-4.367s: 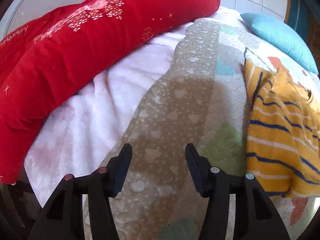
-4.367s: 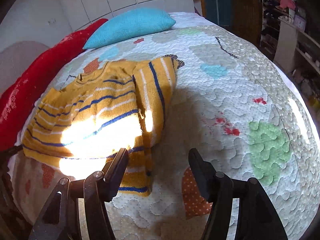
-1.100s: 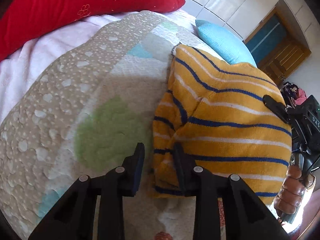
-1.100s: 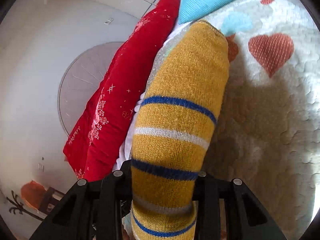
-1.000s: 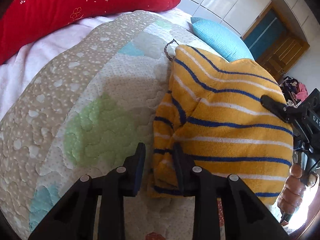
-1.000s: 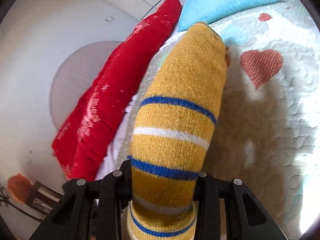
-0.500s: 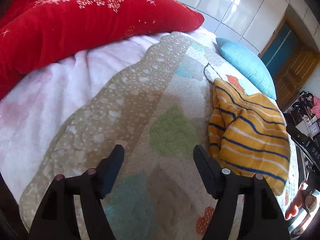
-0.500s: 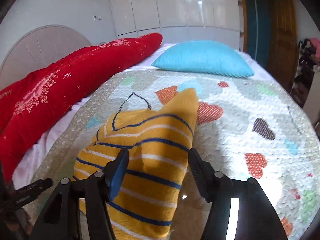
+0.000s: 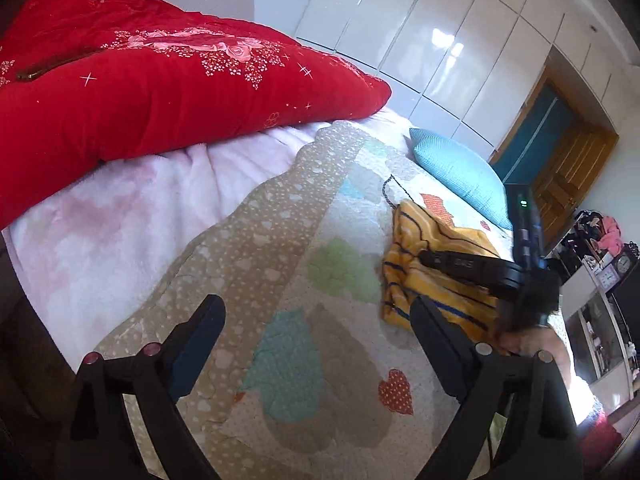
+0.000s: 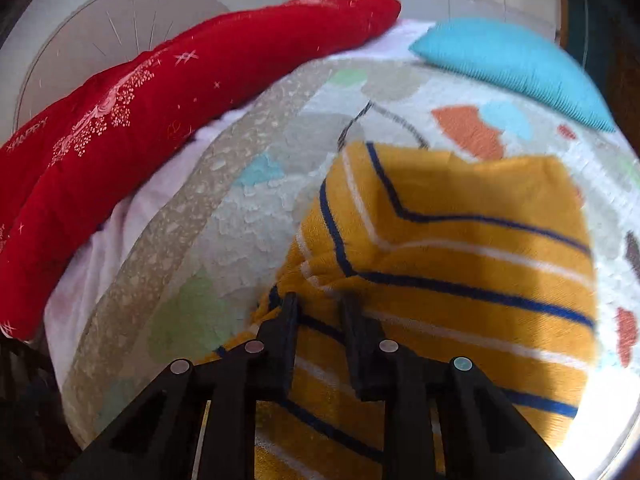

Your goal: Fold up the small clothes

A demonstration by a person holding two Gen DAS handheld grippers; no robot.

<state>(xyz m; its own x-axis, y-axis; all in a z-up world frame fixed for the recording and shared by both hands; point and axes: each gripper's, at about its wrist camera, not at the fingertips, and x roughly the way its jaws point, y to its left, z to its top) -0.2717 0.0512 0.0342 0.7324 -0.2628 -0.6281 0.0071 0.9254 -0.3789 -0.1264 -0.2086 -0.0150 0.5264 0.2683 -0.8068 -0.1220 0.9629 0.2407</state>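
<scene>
Both grippers have shifted since the earlier pictures. A second ago the left gripper (image 9: 316, 320) pinched the edge of the mustard-yellow knitted sweater with blue and white stripes (image 10: 460, 264); its jaws have just been opening and now stand wide apart with nothing between them, over bare quilt. The sweater lies well ahead of it and to its right, as a folded bundle on the quilted bedspread patterned with coloured hearts (image 9: 304, 360).

The right gripper (image 10: 320, 312), which held a rolled sleeve upright a second ago and spread wide half a second ago, has just been closing. Its jaws are now narrow, and the fingertips (image 10: 289, 304) sit on the near left edge of the sweater. A fold of knit lies between them, but blur hides whether the pads press on it. The rest of the sweater spreads ahead and to the right of this gripper.

Beyond the sweater, further ahead and right, lies a turquoise ribbed cushion (image 10: 512, 64). A long red velvet bolster with embroidered flowers (image 10: 160, 120) runs along the far left of both grippers, resting on a pale pink fleece blanket (image 9: 120, 224).
</scene>
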